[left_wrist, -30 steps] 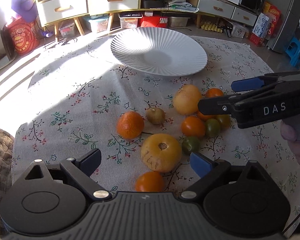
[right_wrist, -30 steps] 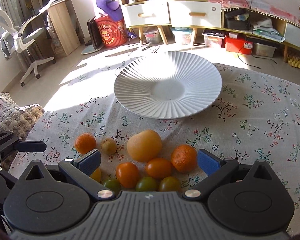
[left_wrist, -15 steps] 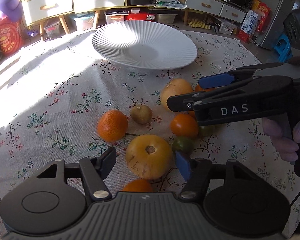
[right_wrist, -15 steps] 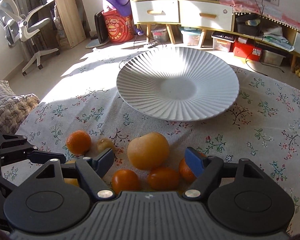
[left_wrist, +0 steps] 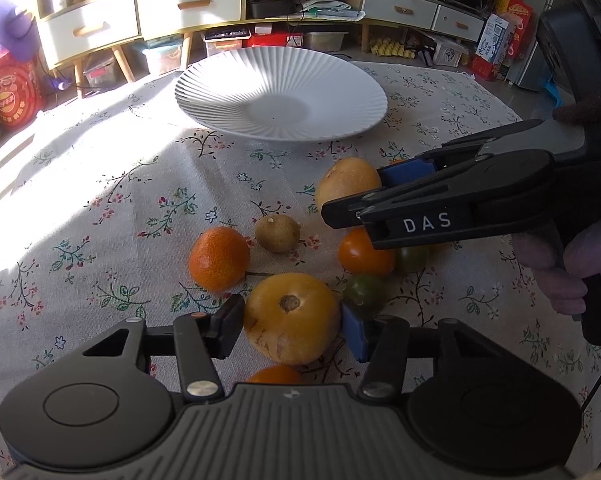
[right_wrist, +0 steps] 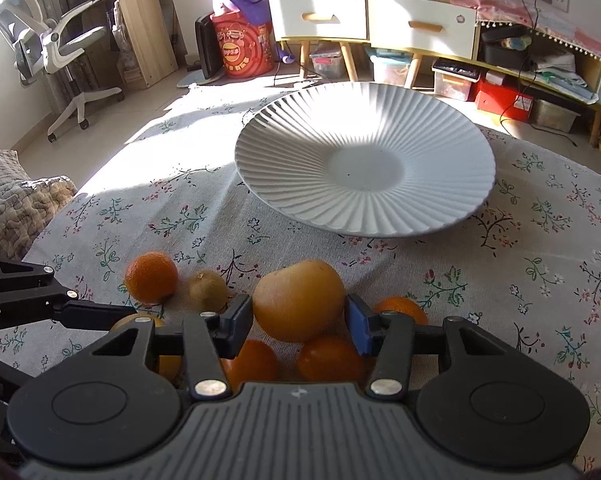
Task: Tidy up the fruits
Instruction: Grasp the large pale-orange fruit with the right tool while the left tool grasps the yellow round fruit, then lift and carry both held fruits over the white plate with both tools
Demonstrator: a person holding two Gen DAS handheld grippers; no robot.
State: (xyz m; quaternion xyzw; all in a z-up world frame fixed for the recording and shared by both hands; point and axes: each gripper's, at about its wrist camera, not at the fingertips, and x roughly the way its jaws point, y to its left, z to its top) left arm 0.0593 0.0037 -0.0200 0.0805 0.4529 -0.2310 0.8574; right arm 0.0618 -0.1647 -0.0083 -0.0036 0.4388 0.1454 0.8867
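The left gripper [left_wrist: 292, 322] is closing on a big yellow fruit [left_wrist: 291, 317] low in the centre of its own view, stem scar up; the black pad sits at its left flank and the blue pad at its right, touching or all but touching. The right gripper [right_wrist: 299, 320] is closing too — its pads bracket a pale orange fruit [right_wrist: 300, 300] at the lower middle of the right wrist view, apparently in contact on both sides. Both fruits rest on the flowered cloth [left_wrist: 112, 184] among the loose pile: a mandarin [left_wrist: 219, 258], a small brown fruit [left_wrist: 277, 233], orange tomatoes [left_wrist: 364, 252] and a green one [left_wrist: 365, 290]. The ribbed white plate [right_wrist: 364, 160], bare, sits beyond them toward the top of both views. These two look the heaviest of the lot, round and smooth-skinned, so they may roll or slip out of a shallow pinch — best held across the widest girth, pads level and opposite. The skin should bear firm pressure; the tomatoes nearby would bruise far sooner.
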